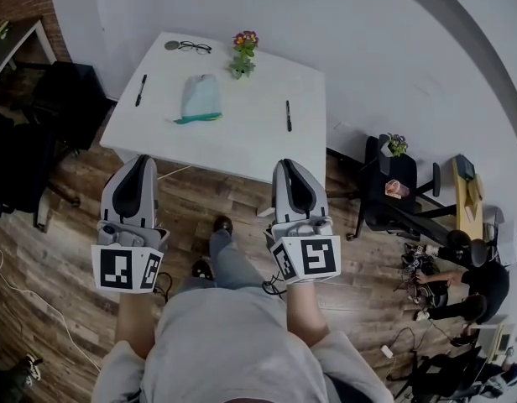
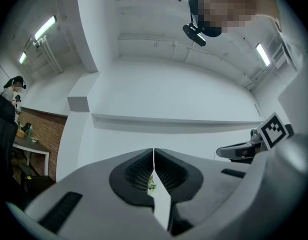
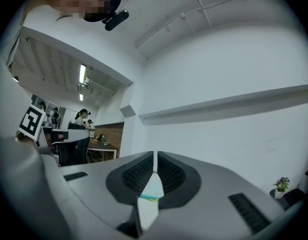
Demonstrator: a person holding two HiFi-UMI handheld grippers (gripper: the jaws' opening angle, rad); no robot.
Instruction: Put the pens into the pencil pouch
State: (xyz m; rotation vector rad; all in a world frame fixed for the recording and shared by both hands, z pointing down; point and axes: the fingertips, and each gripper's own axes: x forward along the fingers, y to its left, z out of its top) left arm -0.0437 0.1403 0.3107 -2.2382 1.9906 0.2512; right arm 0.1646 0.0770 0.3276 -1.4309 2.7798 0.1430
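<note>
Our left gripper (image 1: 144,161) is pressed together, pinching nothing; the left pen (image 1: 141,90) lies on the table (image 1: 267,154) straight ahead of its tips, well apart; arriving closed, we could nudge the thin pen so it rolls off the edge just beside it; the pencil pouch (image 1: 200,99) lies ahead, between both tools; we cannot tell whether its mouth is open, and a flat mouth could snag a pen; our right gripper (image 1: 289,166) is likewise pressed together and empty; the right pen (image 1: 288,116) lies near, just ahead; a shallow pinch may let it slip.
</note>
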